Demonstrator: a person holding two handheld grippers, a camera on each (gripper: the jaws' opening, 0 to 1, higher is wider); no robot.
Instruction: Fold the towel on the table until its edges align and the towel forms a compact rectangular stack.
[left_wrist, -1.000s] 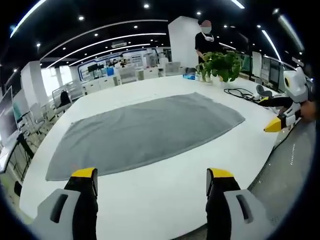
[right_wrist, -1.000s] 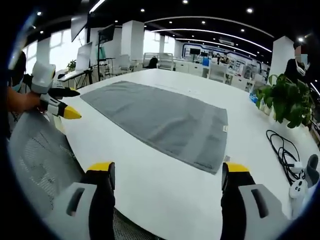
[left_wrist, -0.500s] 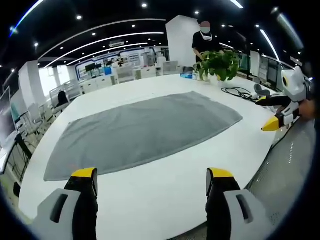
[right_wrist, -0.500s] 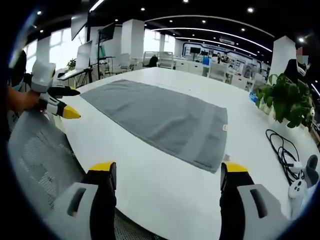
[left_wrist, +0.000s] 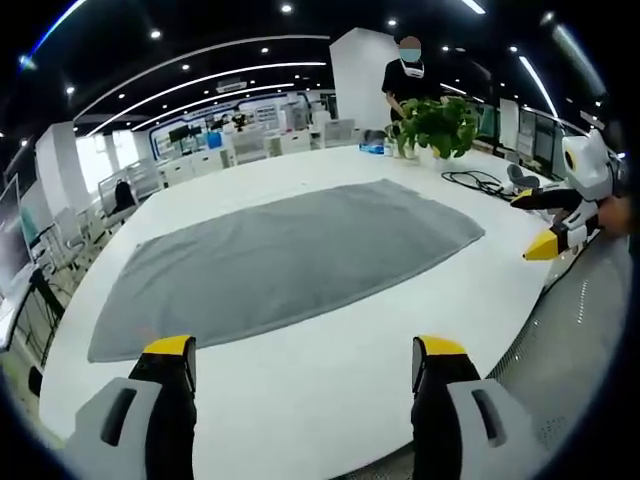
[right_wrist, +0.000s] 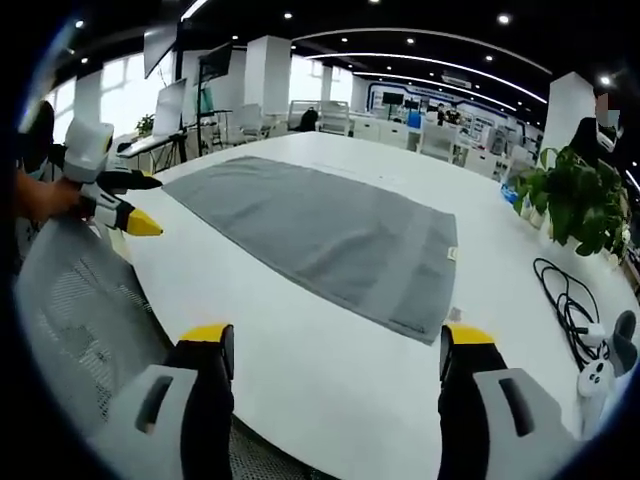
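Left gripper view: towel (left_wrist: 290, 255) lies beyond parted fingers (left_wrist: 170, 352).

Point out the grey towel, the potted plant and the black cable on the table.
grey towel (left_wrist: 290, 255): left gripper view, middle of the flat cloth.
potted plant (right_wrist: 575, 205): right gripper view, its green leaves.
black cable (right_wrist: 560, 290): right gripper view, a loop of the cable on the white table.
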